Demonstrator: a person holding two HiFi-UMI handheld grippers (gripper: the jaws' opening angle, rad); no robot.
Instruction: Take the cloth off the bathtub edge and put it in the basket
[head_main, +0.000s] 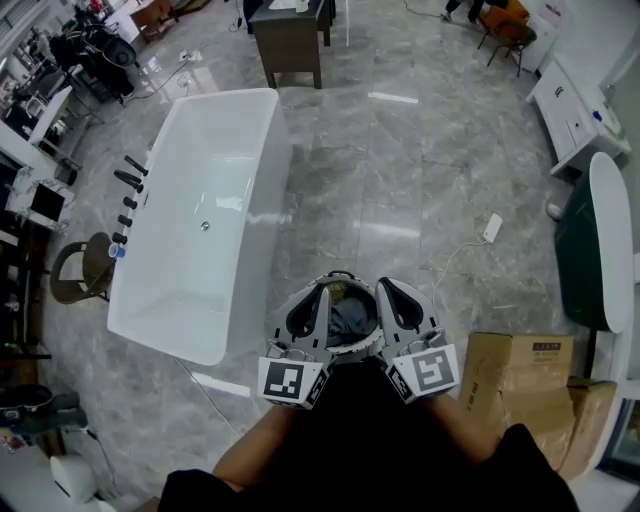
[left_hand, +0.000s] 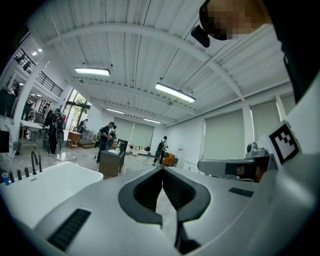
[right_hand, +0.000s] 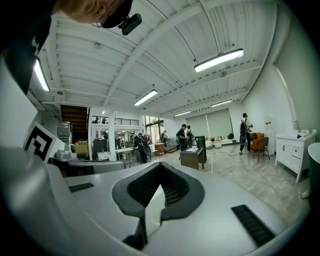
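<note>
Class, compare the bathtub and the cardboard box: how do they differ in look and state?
The bathtub is white and glossy; the cardboard box is brown and matt. The bathtub is open-topped and empty; the box looks closed. The bathtub is much the larger. Both stand on the grey floor.

The floor (head_main: 400, 170) is grey polished marble. A dark desk (head_main: 290, 40) stands far ahead, a white cabinet (head_main: 575, 110) at the right, cardboard boxes (head_main: 515, 375) nearer. Long lamps (left_hand: 175, 92) light the white ribbed ceiling (left_hand: 140, 45).
</note>
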